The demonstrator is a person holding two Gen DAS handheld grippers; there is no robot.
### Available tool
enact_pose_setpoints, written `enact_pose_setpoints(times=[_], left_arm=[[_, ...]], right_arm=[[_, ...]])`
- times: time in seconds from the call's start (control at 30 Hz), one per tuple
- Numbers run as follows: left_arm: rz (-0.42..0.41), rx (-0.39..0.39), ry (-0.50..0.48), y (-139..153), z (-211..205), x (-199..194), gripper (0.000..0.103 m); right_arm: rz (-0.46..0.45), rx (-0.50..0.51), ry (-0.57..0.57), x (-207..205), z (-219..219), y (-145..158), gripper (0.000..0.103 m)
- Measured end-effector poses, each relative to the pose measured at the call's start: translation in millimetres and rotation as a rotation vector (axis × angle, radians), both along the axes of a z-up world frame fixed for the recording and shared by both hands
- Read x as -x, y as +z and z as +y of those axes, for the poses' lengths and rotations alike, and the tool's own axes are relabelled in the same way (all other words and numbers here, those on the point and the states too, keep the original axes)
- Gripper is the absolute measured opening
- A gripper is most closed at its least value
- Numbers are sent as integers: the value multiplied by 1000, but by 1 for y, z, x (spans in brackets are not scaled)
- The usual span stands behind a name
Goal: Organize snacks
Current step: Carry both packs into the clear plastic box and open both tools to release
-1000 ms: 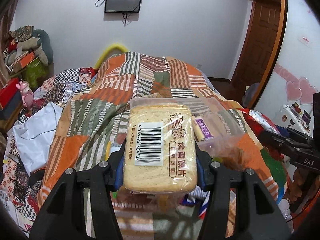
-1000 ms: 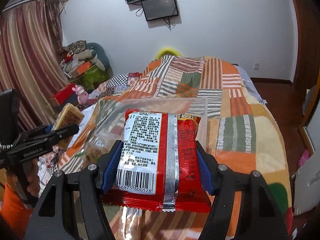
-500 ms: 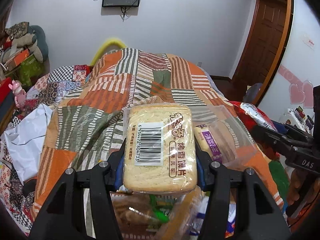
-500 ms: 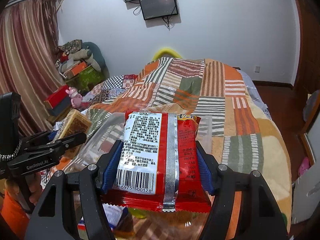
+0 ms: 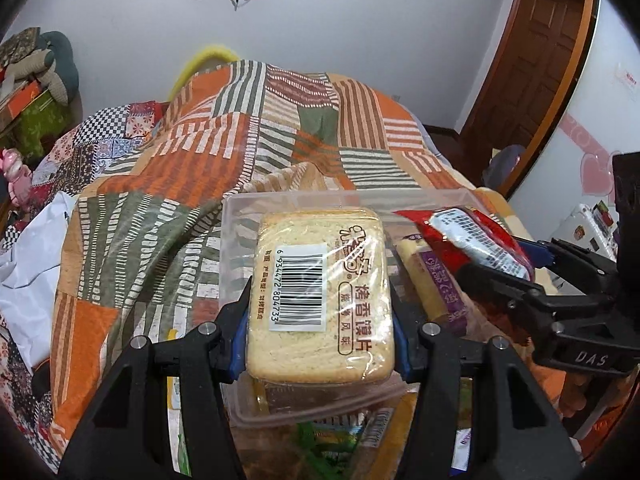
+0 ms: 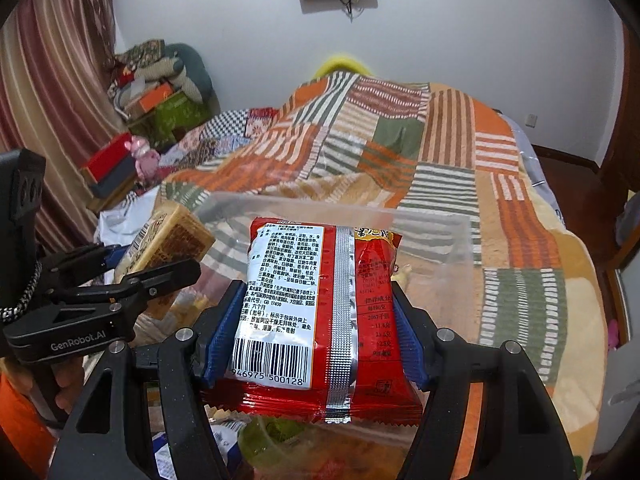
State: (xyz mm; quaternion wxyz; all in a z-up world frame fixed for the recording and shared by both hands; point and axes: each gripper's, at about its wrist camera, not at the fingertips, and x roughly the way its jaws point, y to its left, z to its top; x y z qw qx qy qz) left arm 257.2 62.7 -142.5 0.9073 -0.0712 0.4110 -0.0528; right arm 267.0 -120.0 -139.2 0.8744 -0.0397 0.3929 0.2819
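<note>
My left gripper (image 5: 320, 308) is shut on a clear-wrapped pack of toasted bread slices (image 5: 320, 292) with a barcode label. It holds the pack over a clear plastic box (image 5: 240, 240) on the bed. My right gripper (image 6: 316, 316) is shut on a red noodle packet (image 6: 320, 312), also above the clear box (image 6: 432, 236). The left gripper with its bread pack (image 6: 168, 248) shows at the left of the right wrist view. The red packet (image 5: 476, 244) shows at the right of the left wrist view. A purple-labelled snack (image 5: 436, 284) lies in the box.
A striped patchwork blanket (image 5: 280, 128) covers the bed. Loose snack packets (image 6: 264, 444) lie under the grippers. Boxes and plush toys (image 6: 156, 92) are piled by the curtain at the left. A wooden door (image 5: 528, 48) is at the right.
Both grippers have moved forward and down over the clear box, still holding their packs. The two grippers have come closer together.
</note>
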Motion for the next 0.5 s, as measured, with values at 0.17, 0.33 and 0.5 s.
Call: enact_pose_setpoints(times=[0.17, 0.33, 0.5], left_arm=[[29, 6, -4, -9, 1, -7, 55], [54, 22, -2, -15, 4, -10, 55], [9, 16, 3, -4, 3, -2, 55]], right_arm=[[47, 16, 20, -10, 5, -11, 65], [93, 16, 27, -12, 6, -20, 66], [87, 4, 14, -9, 3, -15, 66]])
